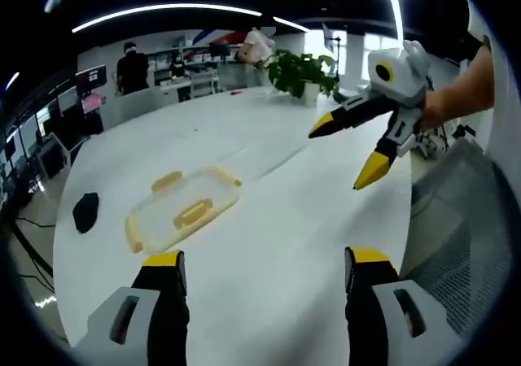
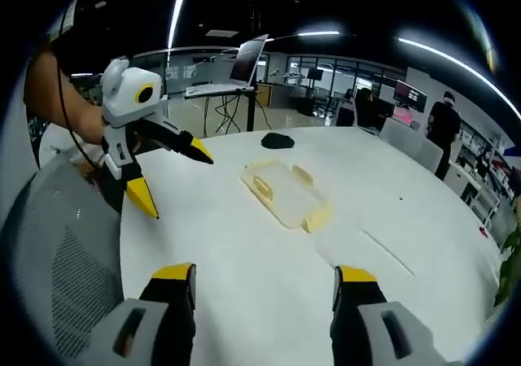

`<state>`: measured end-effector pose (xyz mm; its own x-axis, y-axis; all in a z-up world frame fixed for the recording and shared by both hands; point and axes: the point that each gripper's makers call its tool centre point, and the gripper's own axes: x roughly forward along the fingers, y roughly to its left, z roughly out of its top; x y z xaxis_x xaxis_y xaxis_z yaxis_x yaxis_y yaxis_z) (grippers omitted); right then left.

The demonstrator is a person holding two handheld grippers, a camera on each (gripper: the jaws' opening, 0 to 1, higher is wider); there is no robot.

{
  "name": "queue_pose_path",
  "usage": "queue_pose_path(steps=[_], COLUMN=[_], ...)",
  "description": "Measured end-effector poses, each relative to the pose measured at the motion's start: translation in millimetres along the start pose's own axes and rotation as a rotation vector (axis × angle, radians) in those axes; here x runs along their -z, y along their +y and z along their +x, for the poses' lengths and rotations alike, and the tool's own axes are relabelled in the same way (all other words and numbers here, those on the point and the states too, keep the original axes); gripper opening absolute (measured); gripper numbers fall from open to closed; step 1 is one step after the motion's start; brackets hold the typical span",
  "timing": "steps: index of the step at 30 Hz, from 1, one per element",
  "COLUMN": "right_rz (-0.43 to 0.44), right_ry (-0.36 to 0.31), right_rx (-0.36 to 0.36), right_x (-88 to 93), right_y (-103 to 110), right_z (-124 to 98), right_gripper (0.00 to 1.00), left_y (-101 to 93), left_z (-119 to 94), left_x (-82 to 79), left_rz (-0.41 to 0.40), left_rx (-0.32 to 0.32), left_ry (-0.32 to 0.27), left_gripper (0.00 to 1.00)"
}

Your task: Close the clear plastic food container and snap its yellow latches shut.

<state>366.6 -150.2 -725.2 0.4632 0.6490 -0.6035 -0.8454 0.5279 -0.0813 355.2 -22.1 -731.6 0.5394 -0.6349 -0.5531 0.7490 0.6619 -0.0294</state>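
Observation:
A clear plastic food container (image 1: 182, 209) with yellow latches lies flat on the white table (image 1: 277, 220), its lid on. In the left gripper view it sits ahead and left of my left gripper (image 1: 265, 262), which is open and holds nothing. My right gripper (image 1: 346, 154) hangs open in the air at the upper right, well away from the container. In the right gripper view the container (image 2: 285, 192) lies ahead in the middle, beyond my open right gripper (image 2: 265, 276). My left gripper (image 2: 175, 180) is raised at the left, open, held by a hand.
A small black object (image 1: 85, 211) lies on the table left of the container, also seen as the black object (image 2: 278, 141). A potted plant (image 1: 299, 73) stands at the far end. A grey mesh chair (image 1: 464, 236) is beside the table edge. People stand by desks behind.

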Motion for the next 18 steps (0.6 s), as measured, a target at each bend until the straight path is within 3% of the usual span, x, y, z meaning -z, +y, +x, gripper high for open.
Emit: queue_pose_path(steps=[18], right_rz=[-0.034], right_ry=[0.017], right_rx=[-0.037], right_x=[-7.6], right_y=[-6.2], right_z=[23.9], right_gripper=[0.65], left_y=[25.6], left_z=[7.8], left_x=[-3.4], left_rz=[0.029], left_rx=[-0.011], left_ry=[-0.003], left_gripper=[0.78])
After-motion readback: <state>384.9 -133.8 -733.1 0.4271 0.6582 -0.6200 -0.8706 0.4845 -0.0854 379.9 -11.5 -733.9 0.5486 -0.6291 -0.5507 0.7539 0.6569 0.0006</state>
